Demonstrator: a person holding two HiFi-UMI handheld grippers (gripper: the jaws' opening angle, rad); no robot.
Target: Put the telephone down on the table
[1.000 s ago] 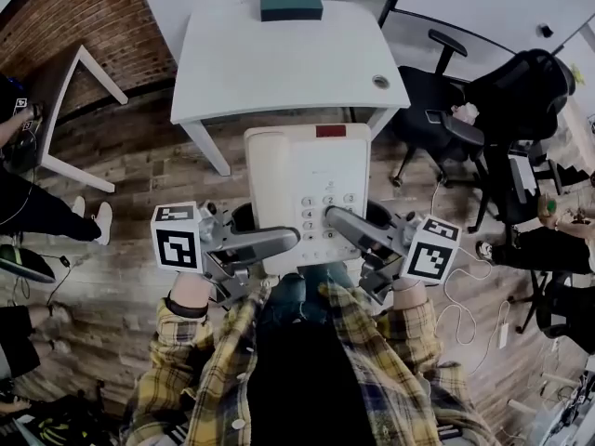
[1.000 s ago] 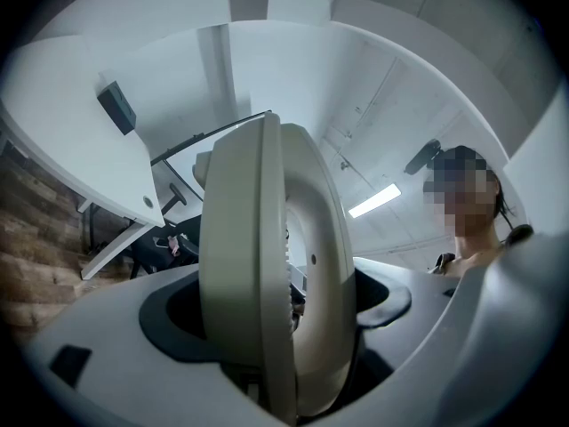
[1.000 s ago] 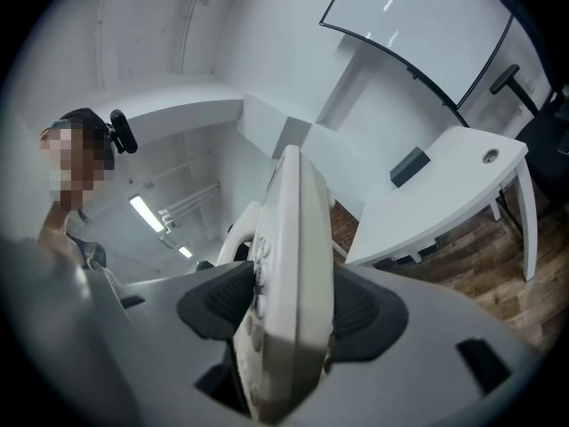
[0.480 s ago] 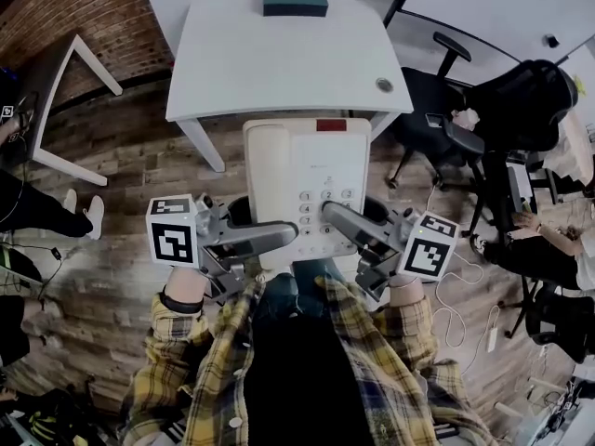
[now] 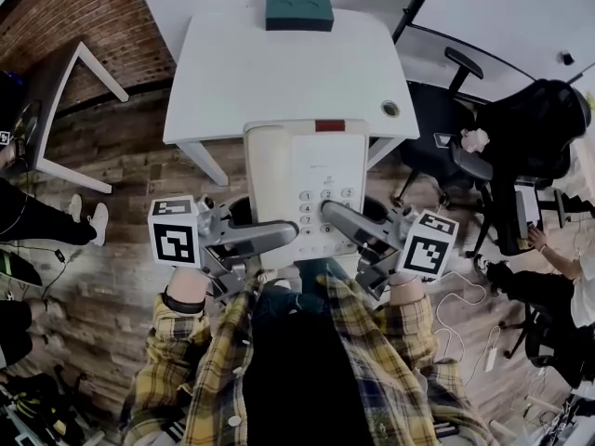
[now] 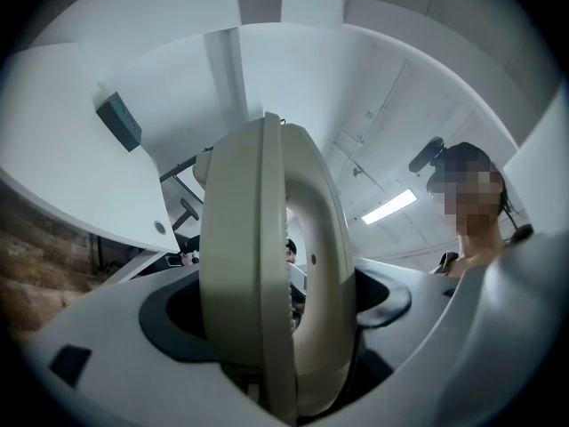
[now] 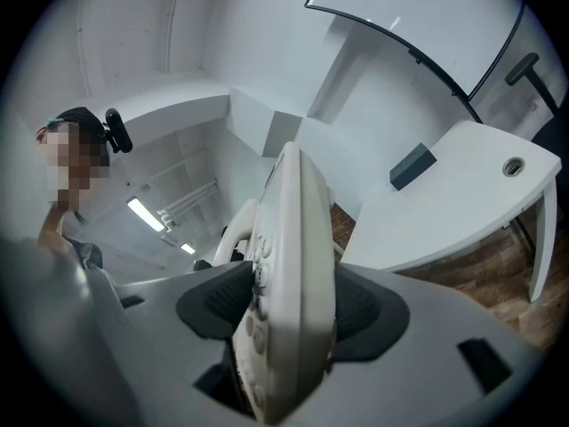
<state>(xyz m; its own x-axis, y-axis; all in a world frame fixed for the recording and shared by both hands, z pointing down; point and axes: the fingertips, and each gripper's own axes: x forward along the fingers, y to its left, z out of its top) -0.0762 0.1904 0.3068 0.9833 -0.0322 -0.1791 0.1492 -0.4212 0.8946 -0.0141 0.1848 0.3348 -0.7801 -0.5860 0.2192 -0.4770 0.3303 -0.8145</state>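
A cream desk telephone with its handset on the left and keypad on the right is held in the air between both grippers. Its far edge overlaps the near edge of the white table. My left gripper is shut on the handset side, and my right gripper is shut on the keypad side. In the left gripper view the telephone stands edge-on, pinched between the dark pads of the left gripper. In the right gripper view the pads of the right gripper press on both faces of the telephone.
A dark green box lies at the table's far edge, and a cable hole sits in the near right corner. Black office chairs stand to the right. A small white table and a person's legs are at the left, on the wooden floor.
The telephone and both grippers have come forward toward the table; the phone's far edge now overlaps the table's near edge. Both grips are unchanged.
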